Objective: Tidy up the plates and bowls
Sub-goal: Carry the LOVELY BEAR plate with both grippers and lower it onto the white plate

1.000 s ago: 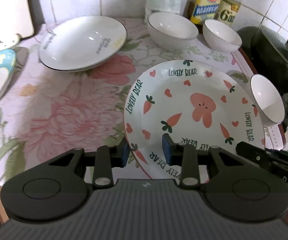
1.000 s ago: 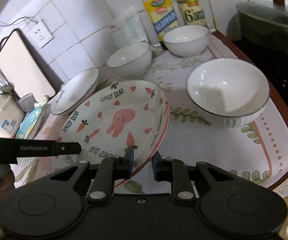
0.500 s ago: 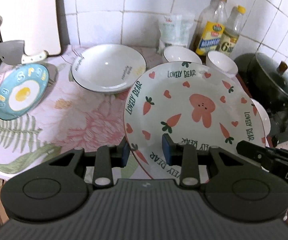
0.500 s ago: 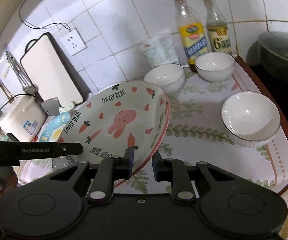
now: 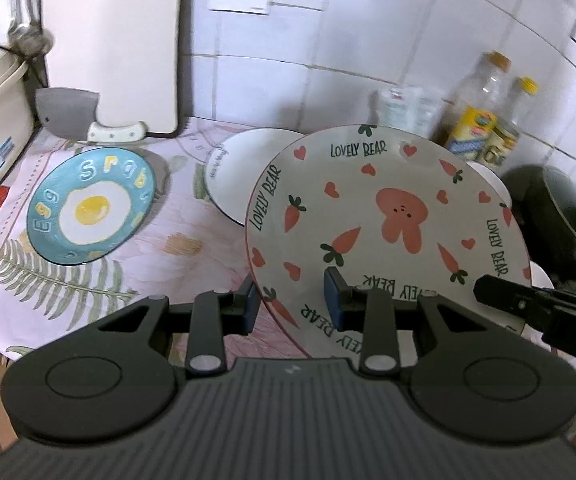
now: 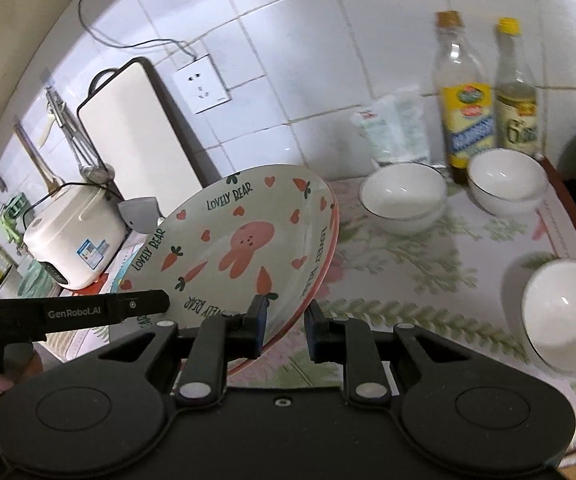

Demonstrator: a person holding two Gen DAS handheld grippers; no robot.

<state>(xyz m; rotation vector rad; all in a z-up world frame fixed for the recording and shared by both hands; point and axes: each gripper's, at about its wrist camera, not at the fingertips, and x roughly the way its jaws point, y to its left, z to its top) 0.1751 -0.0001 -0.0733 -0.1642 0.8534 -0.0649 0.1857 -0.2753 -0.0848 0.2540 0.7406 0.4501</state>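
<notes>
The carrot-and-rabbit "Lovely Bear" plate [image 5: 387, 220] [image 6: 240, 248] hangs tilted above the flowered counter, held at its near rim from both sides. My left gripper [image 5: 291, 304] is shut on the rim's left part. My right gripper [image 6: 286, 328] is shut on its right part. A blue fried-egg plate [image 5: 90, 206] lies at the left, and a white deep plate [image 5: 234, 168] sits behind the held one, half hidden. Three white bowls stand on the counter: two at the back [image 6: 403, 196] [image 6: 505, 184] and one near the right edge [image 6: 563, 316].
Two bottles [image 6: 467, 120] and a white packet [image 6: 395, 128] stand against the tiled wall. A dark pot [image 5: 559, 212] sits at the right. A cutting board [image 5: 108, 40], a cleaver [image 5: 68, 114] and a rice cooker [image 6: 72, 240] crowd the left.
Both grippers have risen with the plate, lifting it off the counter and back from the wall. The bowls and other plates now look smaller and farther below.
</notes>
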